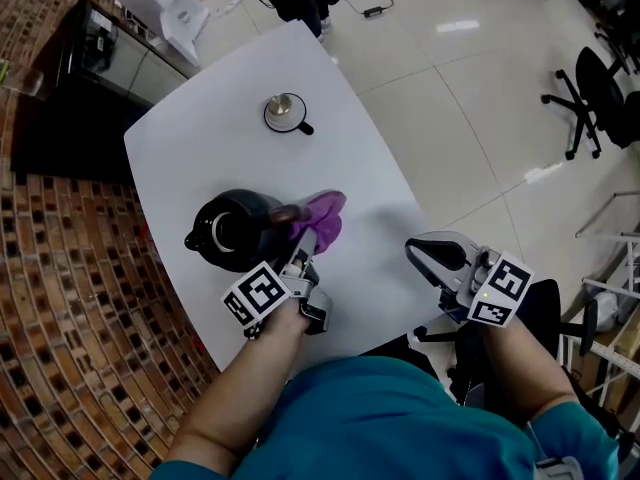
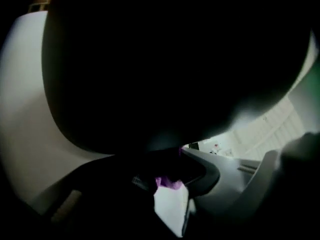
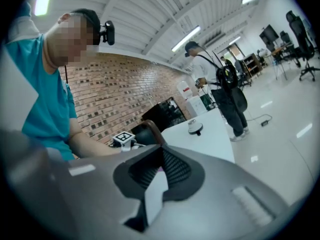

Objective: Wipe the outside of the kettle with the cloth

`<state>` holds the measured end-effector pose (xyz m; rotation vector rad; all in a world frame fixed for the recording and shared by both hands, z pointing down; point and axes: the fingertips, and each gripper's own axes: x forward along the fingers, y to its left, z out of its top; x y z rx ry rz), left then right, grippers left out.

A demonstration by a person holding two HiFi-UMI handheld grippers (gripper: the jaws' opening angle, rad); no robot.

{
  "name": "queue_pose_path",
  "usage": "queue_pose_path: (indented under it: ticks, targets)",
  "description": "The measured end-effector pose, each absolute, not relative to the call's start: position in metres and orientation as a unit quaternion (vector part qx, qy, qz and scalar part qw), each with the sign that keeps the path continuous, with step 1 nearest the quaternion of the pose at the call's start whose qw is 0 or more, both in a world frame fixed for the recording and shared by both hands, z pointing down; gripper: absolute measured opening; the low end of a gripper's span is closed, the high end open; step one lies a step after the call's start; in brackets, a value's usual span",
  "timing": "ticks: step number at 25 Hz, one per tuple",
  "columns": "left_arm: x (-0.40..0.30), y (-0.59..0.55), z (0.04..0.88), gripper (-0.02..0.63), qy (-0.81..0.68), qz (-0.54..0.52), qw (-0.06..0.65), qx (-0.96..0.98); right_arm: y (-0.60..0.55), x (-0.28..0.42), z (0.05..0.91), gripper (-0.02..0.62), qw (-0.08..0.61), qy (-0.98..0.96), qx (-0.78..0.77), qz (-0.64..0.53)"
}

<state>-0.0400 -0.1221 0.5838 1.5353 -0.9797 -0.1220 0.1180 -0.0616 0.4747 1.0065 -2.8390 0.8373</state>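
Observation:
A black kettle [image 1: 235, 230] stands open-topped on the white table [image 1: 220, 138]; it fills the left gripper view as a dark mass [image 2: 165, 59]. My left gripper [image 1: 302, 251] is shut on a purple cloth [image 1: 322, 218] that is pressed against the kettle's right side. Only a scrap of cloth [image 2: 170, 183] shows between its jaws. The right gripper [image 1: 437, 255] hovers at the table's right edge, shut on nothing and apart from the kettle. In its own view, the right gripper [image 3: 160, 176] faces the kettle [image 3: 142, 134].
The kettle's lid [image 1: 287, 113] lies farther back on the table, and the lid [image 3: 194, 127] also shows in the right gripper view. A person [image 3: 220, 89] stands at the table's far end. Office chairs [image 1: 595, 98] stand at the right, and a black cabinet [image 1: 70, 78] against the brick wall at the left.

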Motion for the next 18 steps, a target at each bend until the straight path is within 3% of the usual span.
queue_pose_path:
  ticks: [18]
  targets:
    - [-0.084, -0.068, 0.574, 0.123, -0.386, -0.020, 0.588, 0.710, -0.079, 0.077, 0.461, 0.003, 0.028, -0.923, 0.298, 0.243]
